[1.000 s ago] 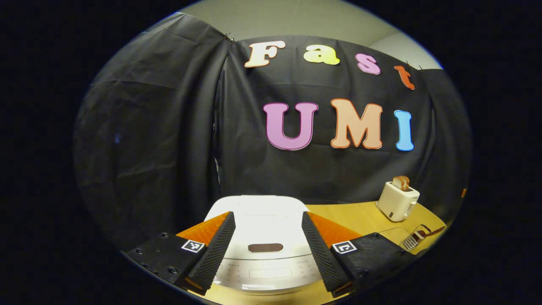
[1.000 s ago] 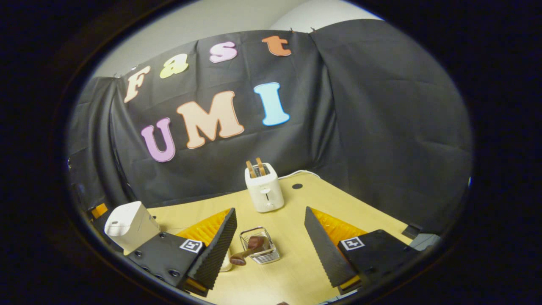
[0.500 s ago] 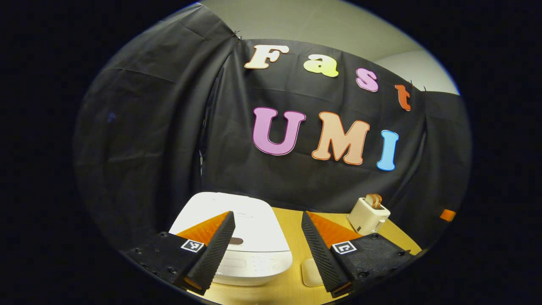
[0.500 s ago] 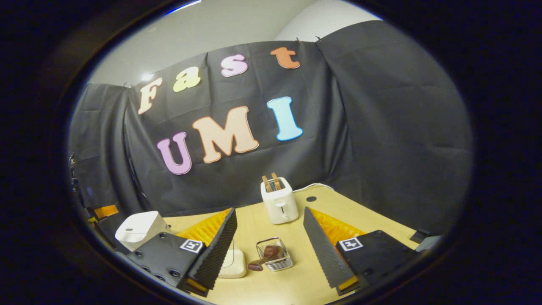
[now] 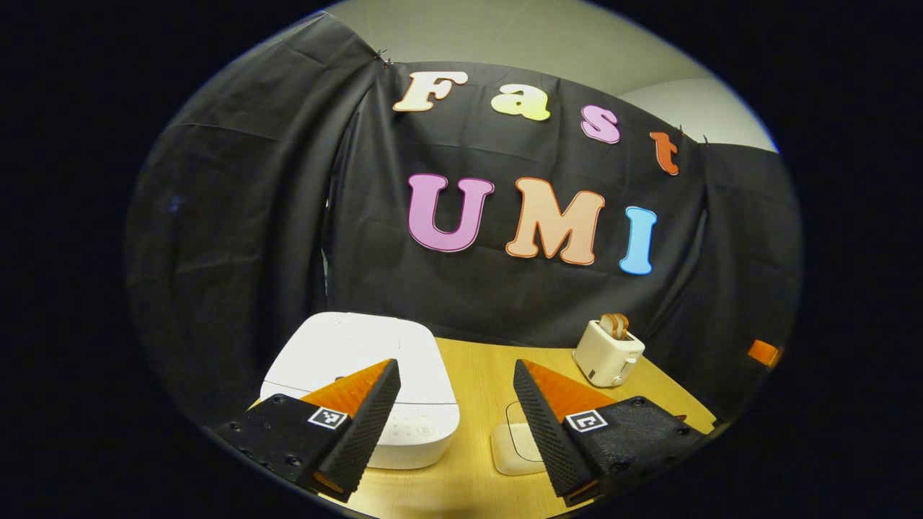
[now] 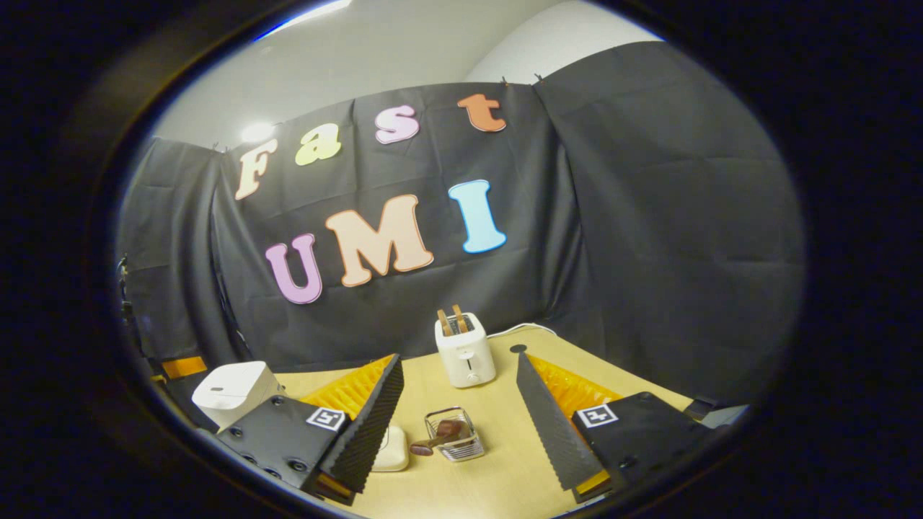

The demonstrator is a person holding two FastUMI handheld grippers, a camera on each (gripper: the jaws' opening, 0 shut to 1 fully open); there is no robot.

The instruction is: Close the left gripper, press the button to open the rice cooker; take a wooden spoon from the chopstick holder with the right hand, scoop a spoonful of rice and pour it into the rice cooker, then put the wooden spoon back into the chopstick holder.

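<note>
Right now my left gripper (image 5: 456,422) stands spread wide, holding nothing, with the rice cooker (image 5: 360,375) at ten o'clock, lid down, so I judge pressing hasn't begun; my right gripper (image 6: 458,425) gapes empty too, framing the chopstick holder (image 6: 451,443) and wooden spoon (image 6: 436,438) at twelve o'clock.

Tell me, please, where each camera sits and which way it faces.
Left gripper view: rides the left claw, open, facing the closed rice cooker, a white container and the toaster.
Right gripper view: rides the right claw, open, facing the wire chopstick holder with the wooden spoon.
Shared: the yellow table, toaster, rice cooker and booth wall.
</note>
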